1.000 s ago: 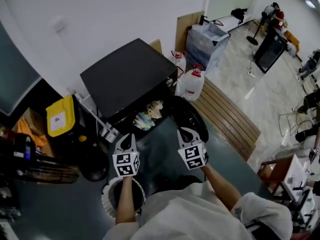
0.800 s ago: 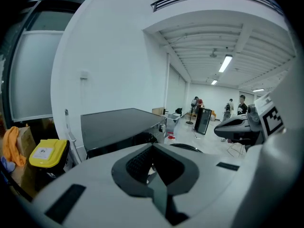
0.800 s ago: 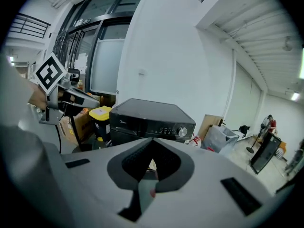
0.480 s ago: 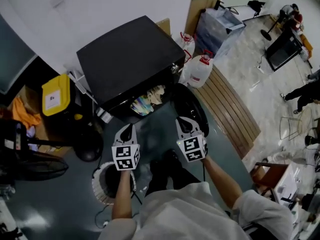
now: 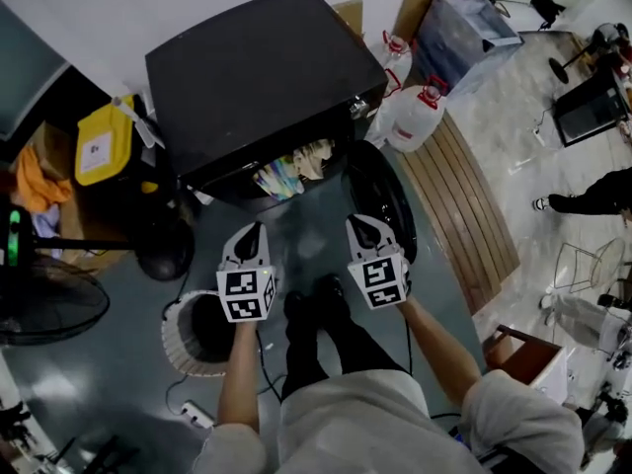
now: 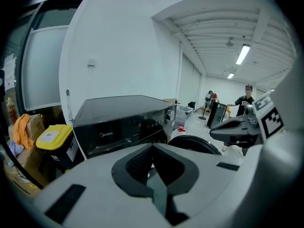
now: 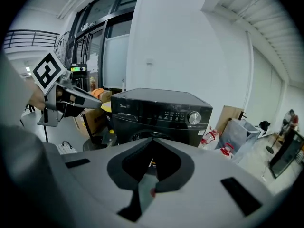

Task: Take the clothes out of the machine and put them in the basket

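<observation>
The black front-loading machine (image 5: pixel 257 72) stands at the top of the head view, its round door (image 5: pixel 380 200) swung open to the right. Pale and striped clothes (image 5: pixel 294 169) show in its opening. A white basket (image 5: pixel 197 336) with a dark inside sits on the floor at the lower left. My left gripper (image 5: pixel 250 233) hangs above the basket's far rim, shut and empty. Beside it, my right gripper (image 5: pixel 359 227) is shut and empty near the door. Both point at the machine (image 6: pixel 118 122) (image 7: pixel 161 110) from a short way off. The jaws meet in the gripper views (image 6: pixel 154 148) (image 7: pixel 152 163).
A yellow bin (image 5: pixel 99 146) and a floor fan (image 5: pixel 44 304) stand left of the machine. Water jugs (image 5: pixel 420 117), a plastic crate (image 5: pixel 464 28) and a slatted wooden board (image 5: pixel 464 205) lie to its right. A power strip (image 5: pixel 195 416) lies by my feet. A person (image 5: pixel 592 196) stands far right.
Both grippers have sunk lower in front of the machine, still shut. The head view has tipped further down, so the machine sits higher in the picture and the basket further left.
</observation>
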Demonstrator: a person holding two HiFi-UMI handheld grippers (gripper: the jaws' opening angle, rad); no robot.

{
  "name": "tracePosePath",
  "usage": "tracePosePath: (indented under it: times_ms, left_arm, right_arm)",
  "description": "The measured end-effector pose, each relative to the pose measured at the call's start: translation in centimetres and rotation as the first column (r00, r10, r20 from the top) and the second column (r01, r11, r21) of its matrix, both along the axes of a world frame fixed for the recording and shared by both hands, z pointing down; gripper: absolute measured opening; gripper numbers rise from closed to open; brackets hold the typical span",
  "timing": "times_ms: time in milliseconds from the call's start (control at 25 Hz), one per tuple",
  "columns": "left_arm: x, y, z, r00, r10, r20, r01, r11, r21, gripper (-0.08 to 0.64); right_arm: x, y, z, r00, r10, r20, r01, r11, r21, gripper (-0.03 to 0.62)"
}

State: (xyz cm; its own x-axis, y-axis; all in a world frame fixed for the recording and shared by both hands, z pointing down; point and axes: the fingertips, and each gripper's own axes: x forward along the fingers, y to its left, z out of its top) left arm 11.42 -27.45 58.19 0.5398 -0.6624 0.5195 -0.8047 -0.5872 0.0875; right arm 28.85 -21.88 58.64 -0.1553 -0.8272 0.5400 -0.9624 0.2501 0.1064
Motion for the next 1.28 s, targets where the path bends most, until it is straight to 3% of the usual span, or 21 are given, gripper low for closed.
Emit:
tracePosePath:
  times_ms: [520,960,1280]
  left_arm:
    - [-0.2,-0.2,10.1,1.0,-0.02,0.001,0.02,0.997,-0.071,0.017]
    - [-1.5,-2.3,19.7,1.0,0.004,-0.018,-0.005,0.997,-0.079,0.017]
    - [-2.3,-5.3,25.9,1.0,-0.022,-0.023,0.02,0.997,-0.072,0.017]
  right_arm:
    - [0.4,-2.7,9.0,0.999,0.032,0.012,-0.032,0.999,-0.028,0.022]
    - [-1.2,-4.6,19.9,0.998,0.063,-0.019,-0.064,0.997,-0.05,0.021]
    - [-0.1,-8.4,26.0,0.995,0.089,-0.045,-0.09,0.996,-0.019,0.023]
